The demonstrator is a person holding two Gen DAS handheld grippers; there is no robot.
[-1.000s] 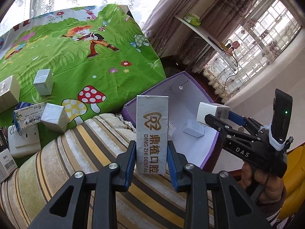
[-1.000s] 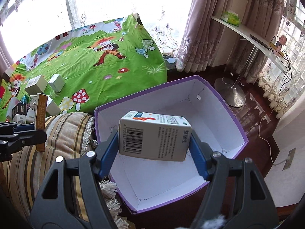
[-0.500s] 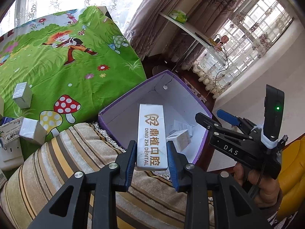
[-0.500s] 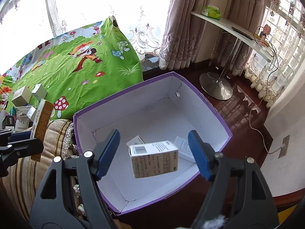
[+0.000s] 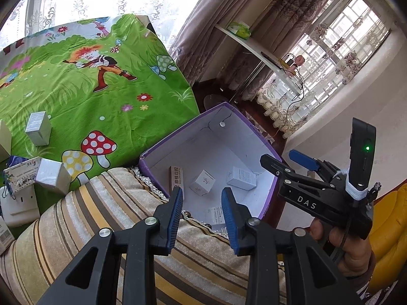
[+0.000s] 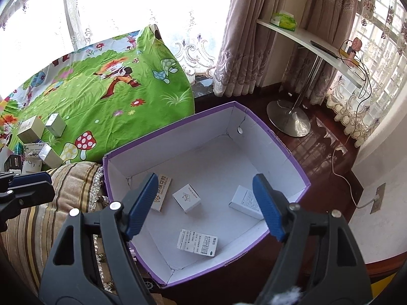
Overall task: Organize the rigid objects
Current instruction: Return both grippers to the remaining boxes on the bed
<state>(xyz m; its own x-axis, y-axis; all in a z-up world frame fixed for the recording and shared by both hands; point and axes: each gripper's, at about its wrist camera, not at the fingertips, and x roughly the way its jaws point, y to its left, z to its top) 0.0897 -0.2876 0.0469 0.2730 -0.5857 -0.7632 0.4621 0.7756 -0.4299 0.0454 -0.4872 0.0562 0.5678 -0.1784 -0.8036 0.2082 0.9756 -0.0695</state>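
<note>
The purple box [image 6: 287, 152] with a white inside stands open on the dark wooden floor [image 6: 318, 127], its near left side against a striped cushion [image 5: 76, 228]. In the right wrist view four cartons lie flat on its floor, none touching another: a long tan dental carton [image 6: 160, 193] at about 9 o'clock along the left wall, a small white cube carton [image 6: 187, 198] near the middle, a white carton [image 6: 245, 202] at 3 o'clock partly behind a finger, and a printed white carton [image 6: 198, 242] at 6 o'clock near the front wall.

The right gripper [image 6: 204, 203] hangs over the box with its blue fingers [image 6: 267, 206] spread wide and nothing between them; its jaws have just been opening. The left gripper [image 5: 203, 218] is over the cushion at the box's near edge, blue fingers [image 5: 175, 218] set a moderate way apart with only air between them and nothing held. In the left wrist view a hand [image 5: 343, 244] grips the right tool at 4 o'clock.

The back half of the box floor, toward 12 o'clock, is bare white. At 10 o'clock, on the green cartoon cloth [image 6: 101, 81], more cartons wait: a silver box [image 5: 38, 128], another silver box [image 5: 52, 176] just beside a printed carton [image 5: 21, 178], and a white socket block [image 5: 19, 204] below them. These sit well apart from the purple box, with the cushion between.
</note>
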